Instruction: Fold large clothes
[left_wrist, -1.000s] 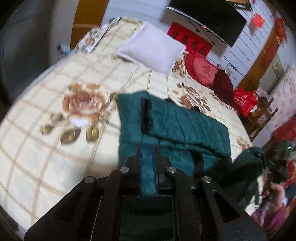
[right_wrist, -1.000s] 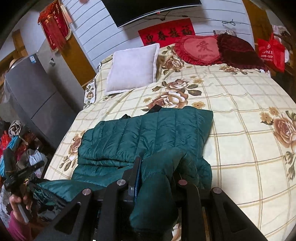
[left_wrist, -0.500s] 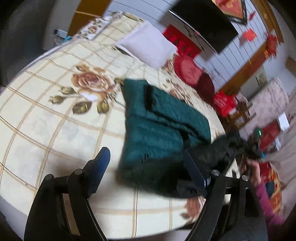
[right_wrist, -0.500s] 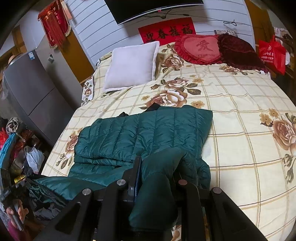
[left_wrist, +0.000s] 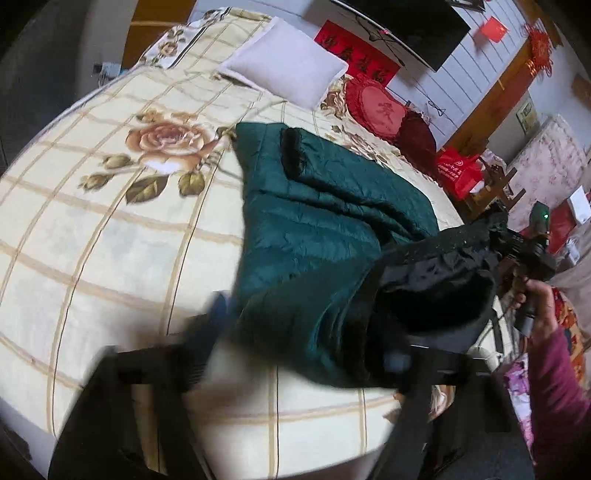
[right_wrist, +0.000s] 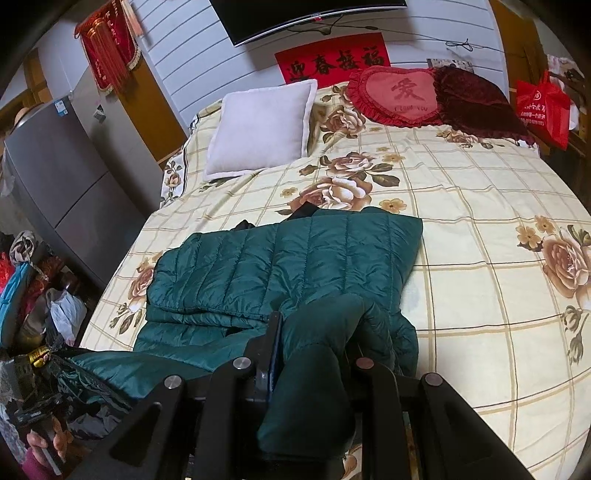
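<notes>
A dark green quilted jacket (right_wrist: 288, 266) lies partly folded on the floral bed, its near end hanging off the bed's edge. My right gripper (right_wrist: 314, 332) is shut on a bunched fold of the jacket at its near right corner. In the left wrist view the jacket (left_wrist: 325, 221) lies ahead, its dark lining (left_wrist: 436, 280) turned out at the near right. My left gripper (left_wrist: 303, 332) is open and blurred, its fingers on either side of the jacket's near edge without gripping it. The right gripper (left_wrist: 524, 254) shows there in a hand at far right.
A white pillow (right_wrist: 262, 125), a red heart cushion (right_wrist: 402, 96) and a dark red cushion (right_wrist: 476, 99) lie at the head of the bed (right_wrist: 480, 221). A grey fridge (right_wrist: 55, 177) and a clutter of bags (right_wrist: 33, 295) stand left of the bed.
My left gripper has let go of the jacket, opened wide and swung over the jacket's near edge. My right gripper has kept its hold and barely moved.
</notes>
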